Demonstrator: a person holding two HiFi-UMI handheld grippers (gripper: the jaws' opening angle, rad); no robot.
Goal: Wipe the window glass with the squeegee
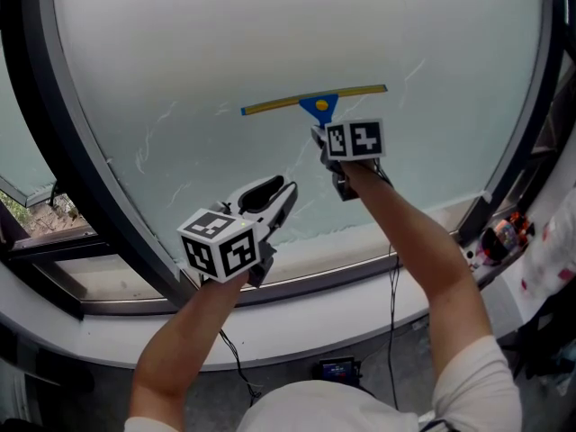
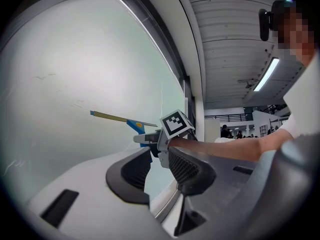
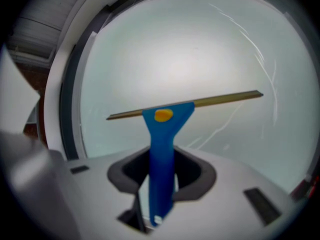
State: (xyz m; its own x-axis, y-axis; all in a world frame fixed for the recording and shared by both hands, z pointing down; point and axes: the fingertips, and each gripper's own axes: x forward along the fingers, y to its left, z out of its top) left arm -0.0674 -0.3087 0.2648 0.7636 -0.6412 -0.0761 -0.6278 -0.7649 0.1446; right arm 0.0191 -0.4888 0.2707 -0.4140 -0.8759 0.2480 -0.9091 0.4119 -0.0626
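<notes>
The right tool [image 1: 326, 140] is pinching the squeegee [image 1: 315, 100]: in the right gripper view the blue handle [image 3: 161, 154] stands upright between the two jaws of that tool [image 3: 162, 176], which are closed on its lower part. Above the jaws the handle widens into a blue head with a yellow spot, and across that head runs the long, thin, brass-coloured blade [image 3: 220, 100], nearly level, its right end a little higher. In the head view the blade seems to lie against the glass [image 1: 270, 34] around the middle of the pane, a little right of centre, with the person's right arm stretched up to it. The left tool [image 1: 270, 201] is held lower and to the left, near the bottom of the pane. In the left gripper view its jaws [image 2: 160, 171] are spread with nothing between them; through the gap show the glass and, beyond, the right tool [image 2: 150, 140] with the squeegee [image 2: 125, 119]. Thin pale streaks [image 1: 157, 133] mark the glass left of the blade and below it. A dark frame [image 1: 81, 151] edges the pane, and a white sill [image 1: 297, 318] runs beneath it.
</notes>
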